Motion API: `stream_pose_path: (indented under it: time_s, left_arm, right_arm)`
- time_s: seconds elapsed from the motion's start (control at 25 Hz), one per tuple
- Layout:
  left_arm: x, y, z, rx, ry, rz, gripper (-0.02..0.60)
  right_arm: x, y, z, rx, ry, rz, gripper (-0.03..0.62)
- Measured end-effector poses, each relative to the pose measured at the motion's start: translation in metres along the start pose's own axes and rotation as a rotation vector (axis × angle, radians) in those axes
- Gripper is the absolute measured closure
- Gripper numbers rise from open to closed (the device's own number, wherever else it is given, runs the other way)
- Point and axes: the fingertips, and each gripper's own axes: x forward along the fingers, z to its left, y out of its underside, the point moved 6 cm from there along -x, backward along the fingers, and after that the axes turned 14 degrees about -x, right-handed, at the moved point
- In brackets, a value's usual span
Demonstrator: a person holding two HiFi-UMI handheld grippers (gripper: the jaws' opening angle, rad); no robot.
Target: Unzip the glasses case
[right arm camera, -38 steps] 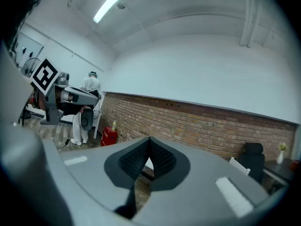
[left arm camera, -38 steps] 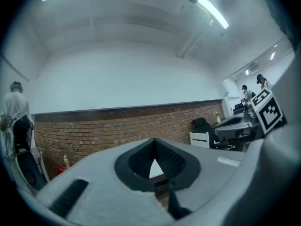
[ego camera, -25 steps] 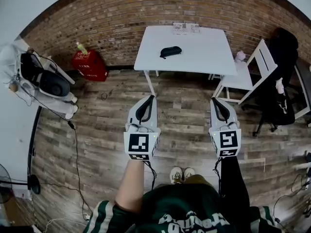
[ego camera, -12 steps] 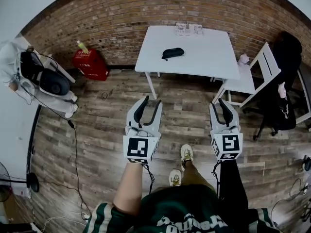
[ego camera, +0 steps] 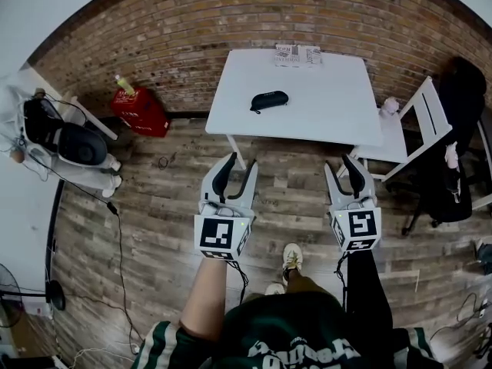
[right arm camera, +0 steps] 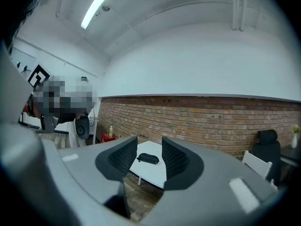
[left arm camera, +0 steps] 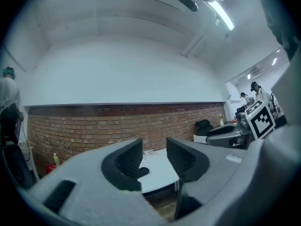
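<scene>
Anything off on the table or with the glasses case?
Nothing stands out. The glasses case lies closed and flat near the middle of the white table, apart from the printed sheet at the far edge. No spill or damage shows, though the case is small in every view.

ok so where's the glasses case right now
In the head view the black glasses case lies on the white table, left of its middle, with papers beyond it at the table's far edge by the brick wall.
</scene>
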Motion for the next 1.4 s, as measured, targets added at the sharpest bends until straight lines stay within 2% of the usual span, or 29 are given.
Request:
stream_pose_path:
  time_s: [0.24, 0.44, 0.68, 0.8, 1.0, 1.4]
  left_arm:
    - [0.06, -0.004, 0.013, 0.001, -0.022, 0.004, 0.419]
    - [0.087, -0.005, 0.026, 0.024, -0.042, 0.015, 0.437]
    - [0.113, -0.006, 0.036, 0.047, -0.039, 0.028, 0.44]
    - [0.129, -0.003, 0.051, 0.034, -0.03, 0.038, 0.442]
    - [0.179, 0.008, 0.08, 0.02, 0.012, 0.062, 0.446]
    - [0.321, 0.014, 0.158, 0.013, 0.145, 0.094, 0.453]
  right_arm:
    - [0.066, 0.01, -0.036, 0.035, -0.041, -0.027, 0.41]
    - [0.108, 0.017, -0.039, 0.044, -0.106, -0.048, 0.404]
    - [0.138, 0.019, -0.049, 0.088, -0.13, -0.056, 0.405]
    - [0.155, 0.025, -0.049, 0.107, -0.139, -0.048, 0.405]
    - [0.2, 0.04, -0.055, 0.096, -0.139, -0.014, 0.405]
    - [0.329, 0.052, -0.095, 0.103, -0.066, 0.035, 0.41]
